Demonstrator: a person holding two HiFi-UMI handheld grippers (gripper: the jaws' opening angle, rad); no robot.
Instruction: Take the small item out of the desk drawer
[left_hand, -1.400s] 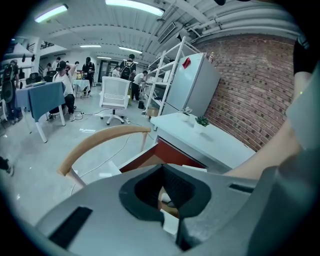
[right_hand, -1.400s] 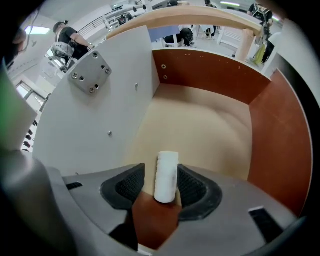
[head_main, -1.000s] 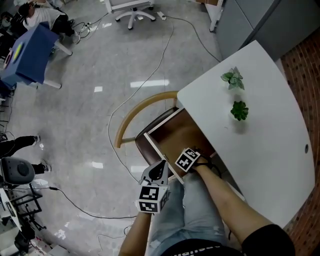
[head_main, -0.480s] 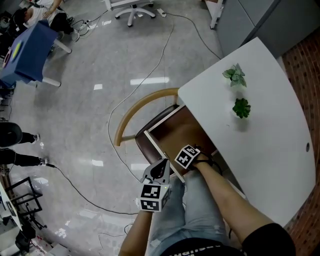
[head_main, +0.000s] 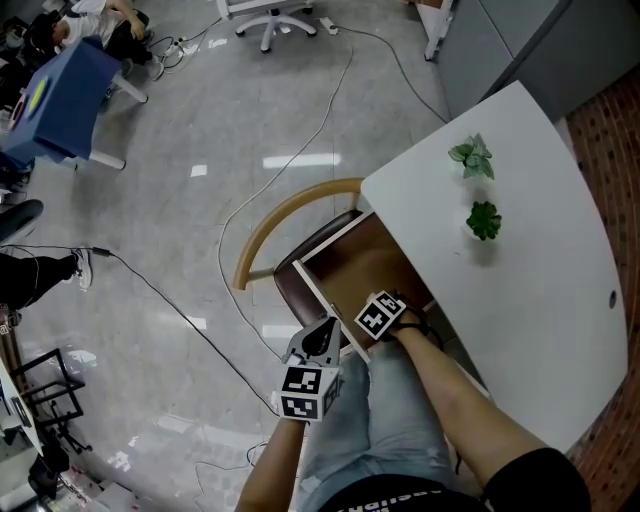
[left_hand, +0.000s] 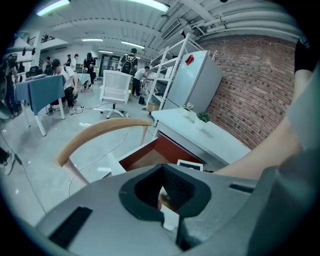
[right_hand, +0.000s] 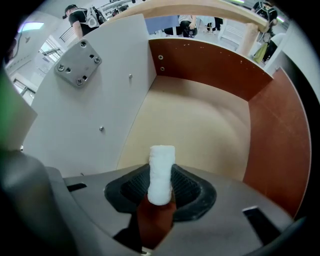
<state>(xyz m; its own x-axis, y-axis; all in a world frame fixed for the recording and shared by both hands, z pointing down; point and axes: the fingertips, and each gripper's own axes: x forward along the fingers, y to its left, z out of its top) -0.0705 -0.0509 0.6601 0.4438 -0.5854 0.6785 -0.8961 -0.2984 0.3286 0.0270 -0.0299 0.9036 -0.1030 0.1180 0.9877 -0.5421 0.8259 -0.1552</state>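
Right gripper (right_hand: 161, 186): points down into the open desk drawer (right_hand: 200, 120). Its jaws have just been closing and now clamp a small white roll (right_hand: 161, 167). The roll stands upright between the pads, top end clear of them, lower end hidden in the grip.

Left gripper (left_hand: 162, 192): just beside the right one, outside the drawer, jaws closed on the edge of the white drawer front (right_hand: 85, 115).

Drawer: bare tan floor under the right gripper, red-brown walls beyond it and to one side. A metal plate (right_hand: 78, 63) with screws sits on the white front.

Desk top (head_main: 520, 260): white, above the drawer; two small green plants (head_main: 480, 220) stand on it, well apart from both grippers.

Chair (head_main: 290, 215): curved wooden back just beyond the drawer.

Floor (head_main: 200, 150): grey and glossy, crossed by cables (head_main: 300, 150). A brick wall (left_hand: 250, 90) stands behind the desk, and people sit at tables far off.

Writing: none legible; only square markers on each gripper's cube (head_main: 378, 318).

Hidden: in the head view the right gripper's jaws lie under its cube.
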